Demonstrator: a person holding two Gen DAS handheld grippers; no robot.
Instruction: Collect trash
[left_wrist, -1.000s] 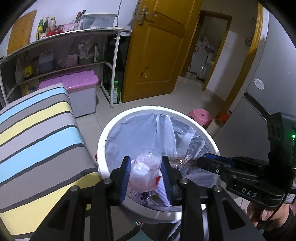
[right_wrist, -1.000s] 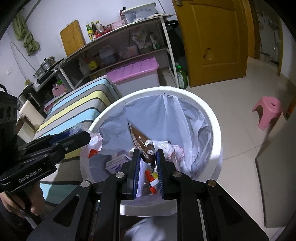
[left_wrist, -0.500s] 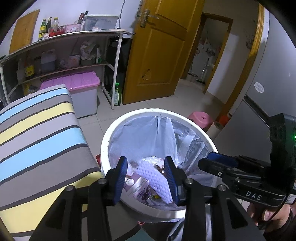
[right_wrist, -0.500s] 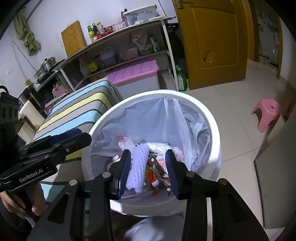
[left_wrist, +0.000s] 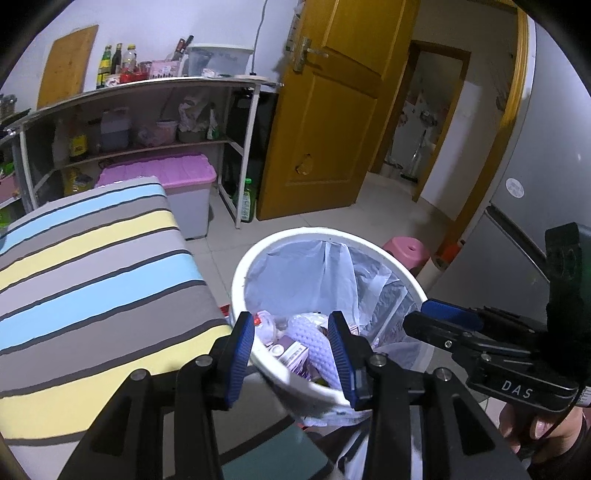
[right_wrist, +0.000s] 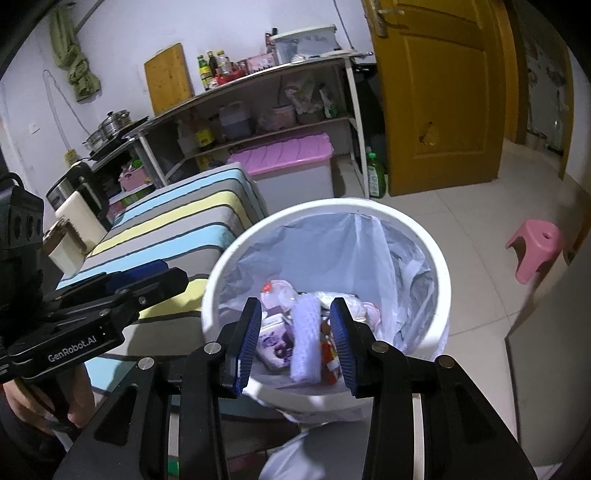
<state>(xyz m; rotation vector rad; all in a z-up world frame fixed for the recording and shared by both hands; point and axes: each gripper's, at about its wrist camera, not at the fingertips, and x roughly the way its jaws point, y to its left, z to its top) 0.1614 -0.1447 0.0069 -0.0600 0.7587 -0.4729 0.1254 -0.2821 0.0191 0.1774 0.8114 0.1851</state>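
Both claws are released and hold nothing: the left gripper (left_wrist: 291, 349) and the right gripper (right_wrist: 297, 338) hang over the near rim of the white bin (right_wrist: 441, 280). The trash (right_wrist: 304, 334) lies inside it, just beyond and below the fingertips, nearer the right one.

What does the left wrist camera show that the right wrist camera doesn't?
Only the left wrist view shows the grey fridge and the right tool from the side. Only the right wrist view shows the steel pot, the green cloth hanging on the wall, and the left tool. Both show the lined white bin of trash, striped table, pink stool and yellow door.
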